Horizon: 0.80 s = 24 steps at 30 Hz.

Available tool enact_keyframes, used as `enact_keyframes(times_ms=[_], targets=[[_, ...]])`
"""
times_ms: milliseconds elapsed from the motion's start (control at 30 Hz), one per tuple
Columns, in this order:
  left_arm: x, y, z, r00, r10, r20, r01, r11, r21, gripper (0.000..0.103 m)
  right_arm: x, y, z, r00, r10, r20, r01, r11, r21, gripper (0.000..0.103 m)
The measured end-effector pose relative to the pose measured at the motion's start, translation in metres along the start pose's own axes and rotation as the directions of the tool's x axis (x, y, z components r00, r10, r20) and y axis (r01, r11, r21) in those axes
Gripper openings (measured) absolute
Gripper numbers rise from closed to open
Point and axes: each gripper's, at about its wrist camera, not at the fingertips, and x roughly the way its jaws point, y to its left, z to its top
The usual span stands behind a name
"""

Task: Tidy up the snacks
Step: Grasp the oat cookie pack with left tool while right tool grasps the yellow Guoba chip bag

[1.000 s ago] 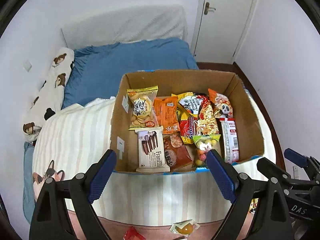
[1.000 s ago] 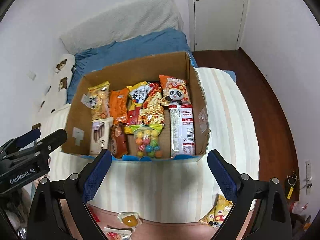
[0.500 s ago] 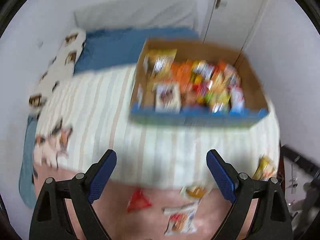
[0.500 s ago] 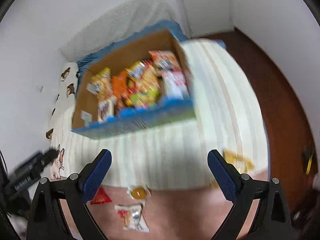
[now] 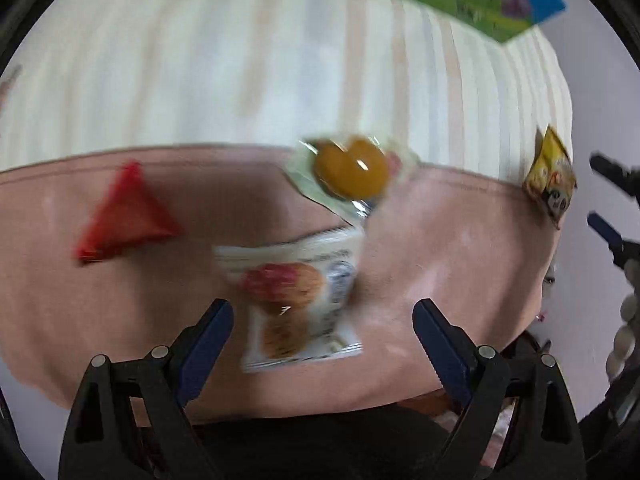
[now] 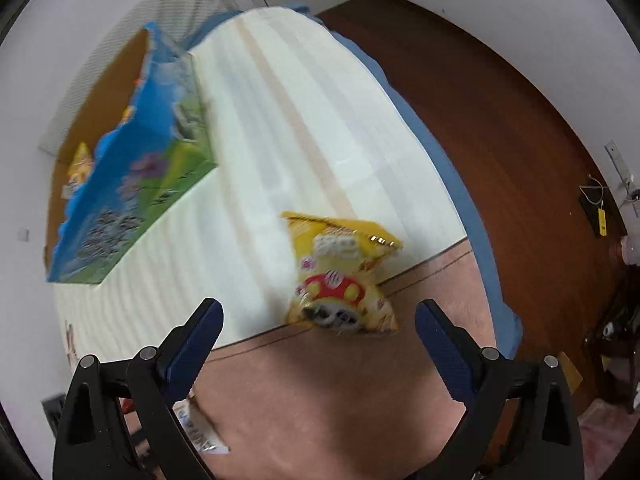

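Note:
My left gripper points down over the pink blanket, open, with a white cookie packet lying between and just ahead of its fingers, untouched. Beyond it lie a clear packet with an orange jelly and a red triangular packet. A yellow snack bag lies at the right edge. My right gripper is open above that yellow snack bag, which sits where the striped sheet meets the pink blanket. The snack box stands at the upper left, its blue and green printed side facing me.
The striped sheet covers the bed up to the box. Brown wooden floor lies right of the bed, with clutter at the far right. The other gripper's blue tips show at the right edge. The white packet's edge peeks behind my right gripper's left finger.
Both grippers have dropped and tilted down from facing the open box to hover close over the loose packets on the blanket; the box has slid to the upper edge. Jaws stay wide.

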Motion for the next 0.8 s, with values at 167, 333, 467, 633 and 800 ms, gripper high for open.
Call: enact_keyframes(times_ms=[167, 333, 467, 633, 800], targets=[[0.025, -0.009, 0.002, 0.999, 0.053, -0.006, -0.053, 0.999, 0.01, 0.057, 0.046, 0.005, 0.013, 0.997, -0.054, -0.061, 0.052, 0.998, -0.033, 0.097], [0.025, -0.006, 0.0, 0.999, 0.052, 0.009, -0.052, 0.999, -0.006, 0.056, 0.064, 0.009, 0.003, 0.995, -0.051, -0.084, 0.045, 0.996, -0.074, 0.054], [0.026, -0.007, -0.003, 0.998, 0.055, 0.013, -0.055, 0.998, -0.009, 0.056, 0.062, 0.017, -0.019, 0.993, -0.02, -0.115, 0.006, 0.993, -0.122, 0.053], [0.025, -0.01, -0.008, 0.998, 0.057, 0.018, -0.057, 0.998, -0.005, 0.056, 0.06, 0.034, -0.07, 0.981, 0.011, -0.192, -0.055, 0.974, -0.221, 0.052], [0.022, -0.006, -0.005, 0.998, 0.058, 0.012, -0.058, 0.998, 0.007, 0.057, 0.063, 0.044, -0.122, 0.967, -0.011, -0.255, -0.069, 0.951, -0.301, 0.052]])
